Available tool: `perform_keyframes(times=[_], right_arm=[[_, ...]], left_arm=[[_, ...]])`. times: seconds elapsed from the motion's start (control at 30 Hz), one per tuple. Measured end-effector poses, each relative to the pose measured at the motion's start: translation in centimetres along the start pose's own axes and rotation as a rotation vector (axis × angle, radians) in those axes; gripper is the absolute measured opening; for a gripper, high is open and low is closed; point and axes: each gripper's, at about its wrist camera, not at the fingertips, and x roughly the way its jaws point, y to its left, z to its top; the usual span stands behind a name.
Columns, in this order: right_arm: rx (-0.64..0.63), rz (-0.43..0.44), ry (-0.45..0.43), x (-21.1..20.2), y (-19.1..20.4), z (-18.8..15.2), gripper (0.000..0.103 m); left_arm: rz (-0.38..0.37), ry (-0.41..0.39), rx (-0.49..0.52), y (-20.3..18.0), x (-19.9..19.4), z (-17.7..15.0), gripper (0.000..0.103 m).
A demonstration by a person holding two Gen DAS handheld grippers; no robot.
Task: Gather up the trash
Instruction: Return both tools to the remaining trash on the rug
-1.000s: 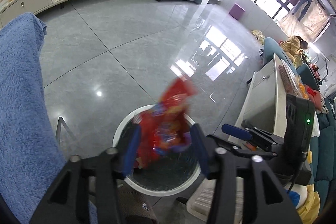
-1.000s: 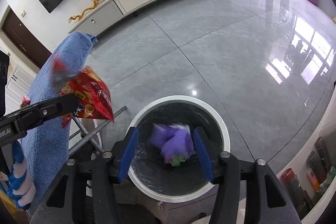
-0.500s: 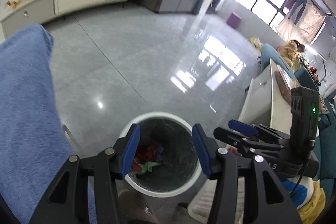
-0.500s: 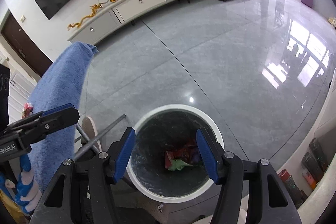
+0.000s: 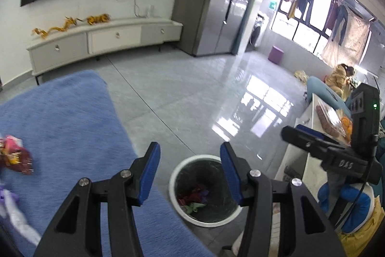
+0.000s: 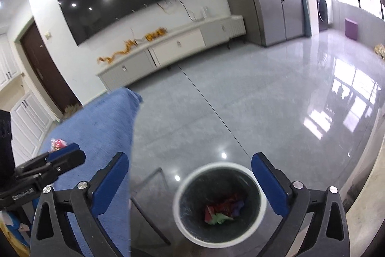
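A white round trash bin (image 5: 175,194) with a dark liner stands on the floor; it also shows in the right wrist view (image 6: 182,220). Red, purple and green wrappers (image 6: 223,210) lie at its bottom (image 5: 195,196). My left gripper (image 5: 190,175) is open and empty above the bin's near left side. My right gripper (image 6: 189,182) is open and empty above the bin. A red snack wrapper (image 5: 15,158) and a purple-white piece (image 5: 9,206) lie on the blue cloth-covered surface (image 5: 67,127) at the left.
Grey tiled floor (image 5: 192,93) stretches ahead to a white low cabinet (image 5: 101,40) under a wall screen. A white table (image 5: 312,136) with items stands at the right. A metal frame leg (image 6: 149,216) is beside the bin.
Both grippers dropped their trash: the red bag and purple wrapper fell into the bin. Both grippers then rose and tilted up, so the bin looks smaller and the room's far wall shows.
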Motion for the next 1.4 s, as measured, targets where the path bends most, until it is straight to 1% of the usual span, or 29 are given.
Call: perform_keyframes(times=[0.23,0.33,0.43,0.57,0.67,0.87,0.97,1.0,1.1,1.17,1.2,1.27,1.4], right_arm=[[-0.058,0.017,-0.105,-2.9,4.2,1.7,0.103],[-0.071,0.038,-0.14,-3.8,5.8,2.2,0.103],[-0.102,0.06,-0.162,-4.1,7.6,2.6,0.103],[-0.148,0.097,-0.167,-3.8,10.5,2.9,0.103],[-0.16,0.144,-0.137,-3.0,12.8,2.9,0.103],[-0.224,0.221,-0.078,-1.0,17.2,1.9,0.103],[-0.27,0.265,-0.031,0.6,19.8,0.9,0.103],[-0.29,0.286,-0.01,1.4,20.8,0.5,0.103],[-0.339,0.33,0.037,2.9,23.3,-0.6,0.103],[-0.368,0.355,0.065,3.7,24.6,-1.4,0.103],[-0.384,0.369,0.085,4.3,25.4,-1.9,0.101],[-0.413,0.395,0.125,5.7,26.9,-2.9,0.097],[-0.463,0.448,0.198,7.7,29.5,-4.8,0.091]], left_arm=[[0.075,-0.108,-0.015,3.7,-6.3,0.6,0.052],[0.109,-0.15,-0.041,5.9,-8.8,0.4,0.053],[0.15,-0.176,-0.063,8.4,-10.9,0.0,0.053],[0.209,-0.191,-0.099,12.3,-13.2,-1.0,0.053],[0.251,-0.198,-0.121,14.6,-14.6,-2.0,0.053],[0.351,-0.188,-0.158,21.1,-18.0,-5.0,0.053],[0.393,-0.17,-0.191,24.4,-19.5,-7.1,0.053],[0.418,-0.157,-0.198,25.7,-20.0,-8.0,0.053],[0.458,-0.107,-0.231,29.0,-20.5,-10.3,0.053],[0.46,-0.081,-0.267,30.8,-20.6,-11.6,0.053],[0.451,-0.066,-0.285,31.6,-20.6,-12.2,0.053],[0.427,-0.052,-0.297,32.2,-20.4,-12.9,0.053],[0.36,-0.045,-0.29,31.7,-19.2,-12.6,0.052]])
